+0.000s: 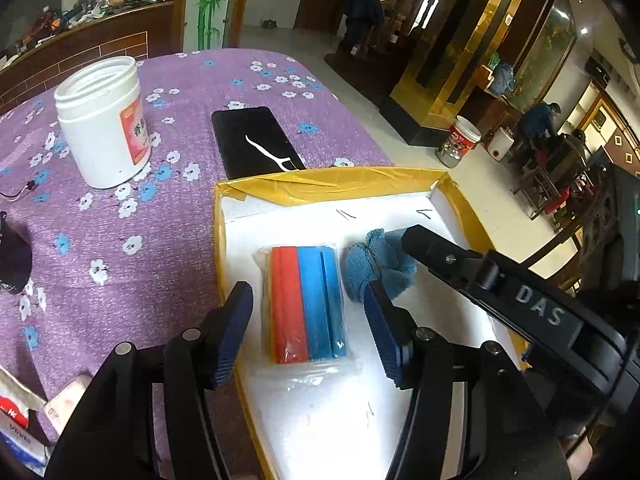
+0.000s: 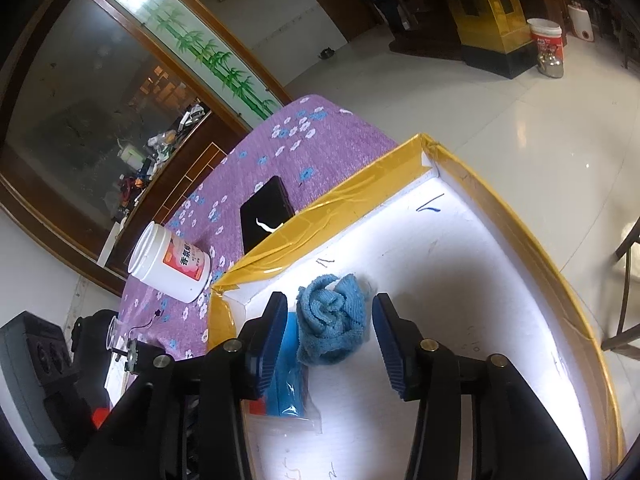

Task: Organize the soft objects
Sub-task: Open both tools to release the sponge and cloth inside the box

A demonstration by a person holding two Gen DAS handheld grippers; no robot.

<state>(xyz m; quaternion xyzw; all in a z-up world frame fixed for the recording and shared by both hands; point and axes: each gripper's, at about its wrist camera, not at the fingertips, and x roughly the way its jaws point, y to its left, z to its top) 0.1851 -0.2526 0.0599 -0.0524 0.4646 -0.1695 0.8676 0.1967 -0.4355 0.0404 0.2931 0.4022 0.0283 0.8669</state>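
Note:
A white box with yellow taped rim (image 1: 320,184) (image 2: 360,184) sits on the purple flowered tablecloth. Inside lie a bagged pack of red, orange and blue sponge strips (image 1: 306,304) (image 2: 286,392) and a crumpled blue cloth (image 1: 378,266) (image 2: 332,320). My left gripper (image 1: 308,336) is open, its fingers either side of the sponge pack, just above it. My right gripper (image 2: 330,344) is open around the blue cloth, not gripping it; its black body (image 1: 500,288) shows in the left wrist view beside the cloth.
A white open jar (image 1: 104,120) (image 2: 172,260) stands on the tablecloth left of the box. A black phone with a white floss pick (image 1: 256,142) (image 2: 266,212) lies behind the box. Tissue packets (image 1: 24,420) lie at the near left. The table edge and tiled floor are to the right.

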